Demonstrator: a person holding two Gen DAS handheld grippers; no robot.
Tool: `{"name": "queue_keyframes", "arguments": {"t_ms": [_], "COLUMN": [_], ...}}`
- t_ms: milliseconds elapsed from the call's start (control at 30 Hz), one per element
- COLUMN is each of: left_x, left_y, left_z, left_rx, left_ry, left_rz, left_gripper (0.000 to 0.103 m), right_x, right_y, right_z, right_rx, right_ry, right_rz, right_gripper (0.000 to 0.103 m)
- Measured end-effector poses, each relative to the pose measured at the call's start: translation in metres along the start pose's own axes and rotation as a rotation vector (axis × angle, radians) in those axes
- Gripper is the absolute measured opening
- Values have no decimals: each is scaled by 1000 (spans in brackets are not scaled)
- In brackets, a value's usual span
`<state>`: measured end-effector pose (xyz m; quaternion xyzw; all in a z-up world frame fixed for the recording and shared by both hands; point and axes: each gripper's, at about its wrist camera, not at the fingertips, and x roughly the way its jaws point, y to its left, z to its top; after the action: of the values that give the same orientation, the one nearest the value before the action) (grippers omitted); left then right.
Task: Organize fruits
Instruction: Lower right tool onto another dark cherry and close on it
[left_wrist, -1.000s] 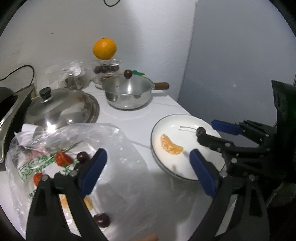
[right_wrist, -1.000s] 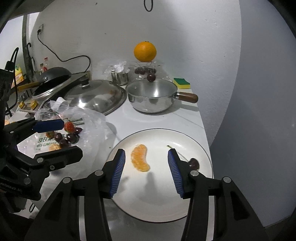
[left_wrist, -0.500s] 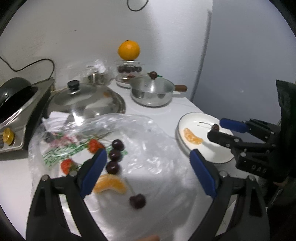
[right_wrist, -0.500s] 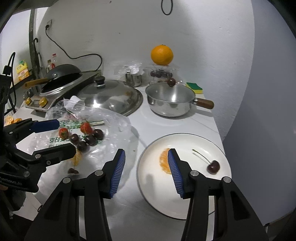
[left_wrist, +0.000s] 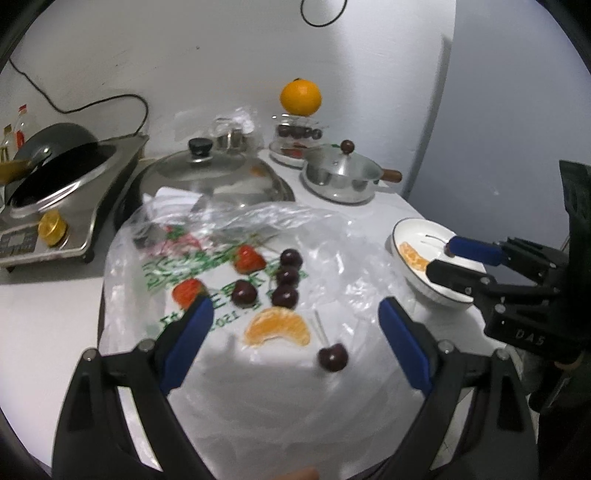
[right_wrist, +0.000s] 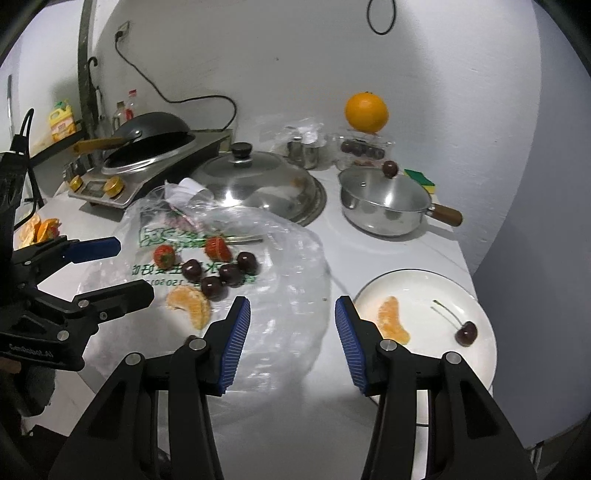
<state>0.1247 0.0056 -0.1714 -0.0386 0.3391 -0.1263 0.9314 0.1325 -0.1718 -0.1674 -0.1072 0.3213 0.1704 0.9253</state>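
A clear plastic bag (left_wrist: 332, 258) lies flat on the white counter, also in the right wrist view (right_wrist: 288, 258). On it lie two strawberries (left_wrist: 249, 258), several dark cherries (left_wrist: 286, 277), an orange segment (left_wrist: 277, 328) and a stemmed cherry (left_wrist: 332, 358). A white plate (right_wrist: 424, 291) at the right holds an orange segment (right_wrist: 393, 319) and a cherry (right_wrist: 466, 333). My left gripper (left_wrist: 295, 332) is open and empty, hovering over the bag's orange segment. My right gripper (right_wrist: 291, 338) is open and empty between bag and plate.
Behind stand a large steel lid (right_wrist: 258, 184), a small lidded saucepan (right_wrist: 384, 206) with a wooden handle, a glass jar of cherries topped by an orange (right_wrist: 366, 112), and a stove with a black wok (right_wrist: 147, 144). Orange pieces (right_wrist: 35, 230) lie far left. The counter edge runs right of the plate.
Both grippers have pulled back and swung left, away from the plate toward the bag. The bag's fruit now sits between my left fingers. Both stay open and empty.
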Motion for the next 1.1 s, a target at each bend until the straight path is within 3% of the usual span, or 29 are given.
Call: {"name": "queue_keyframes", "arguments": {"t_ms": [567,1100], "left_x": [-5,2], "left_y": [44,55], "left_z": [-31,-42], "left_rx": [-45,-47], "left_ry": [35,60], "left_rz": [20,43], "left_gripper": [92,92], "right_x": [37,66], "right_y": [60,69], "right_z": [-14,-32], "right_rx": [-21,10], "right_ry": [93,170], "right_rz": [62,94], "right_gripper": [51,51]}}
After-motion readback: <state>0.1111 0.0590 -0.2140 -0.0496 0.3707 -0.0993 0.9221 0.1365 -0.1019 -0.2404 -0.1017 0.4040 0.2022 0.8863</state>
